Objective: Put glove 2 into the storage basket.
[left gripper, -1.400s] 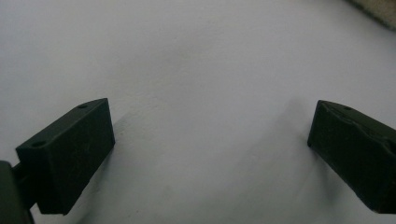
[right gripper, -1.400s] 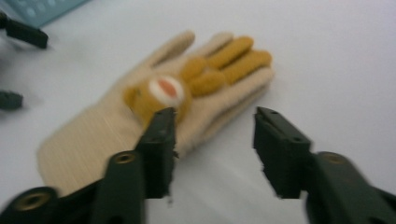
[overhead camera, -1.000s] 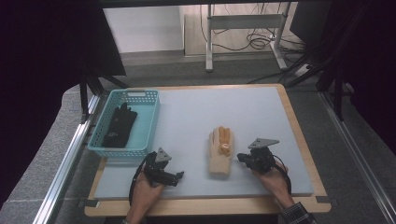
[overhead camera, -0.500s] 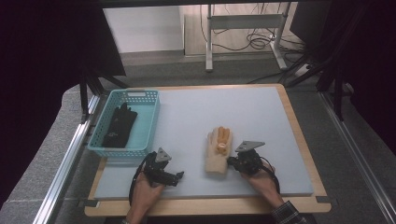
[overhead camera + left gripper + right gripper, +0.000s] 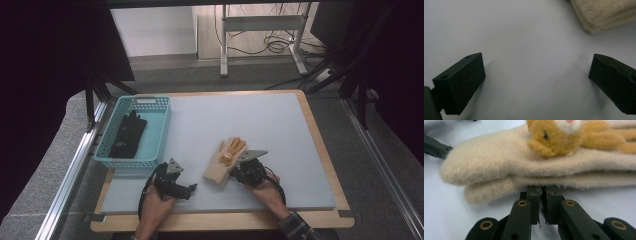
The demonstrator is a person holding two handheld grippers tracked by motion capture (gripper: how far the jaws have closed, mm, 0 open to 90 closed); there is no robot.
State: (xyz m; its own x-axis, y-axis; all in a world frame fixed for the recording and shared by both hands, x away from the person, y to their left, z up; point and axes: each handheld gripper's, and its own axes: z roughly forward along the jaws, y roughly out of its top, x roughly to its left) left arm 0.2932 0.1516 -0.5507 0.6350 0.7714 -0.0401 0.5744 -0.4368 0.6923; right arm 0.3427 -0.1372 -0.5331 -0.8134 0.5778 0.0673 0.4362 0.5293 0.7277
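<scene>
Two grippers, right gripper touching cream glove

Glove: cream fleece cloth, fuzzy nap, with an orange plush animal patch. Basket: turquoise perforated plastic. Table: matt, smooth grey-blue mat; light wood border. Right gripper: matt black plastic with brass-coloured rivets.

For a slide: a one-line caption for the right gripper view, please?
Nearly shut right gripper nosing against the edge of cream gloves bearing a plush bear face.
</scene>
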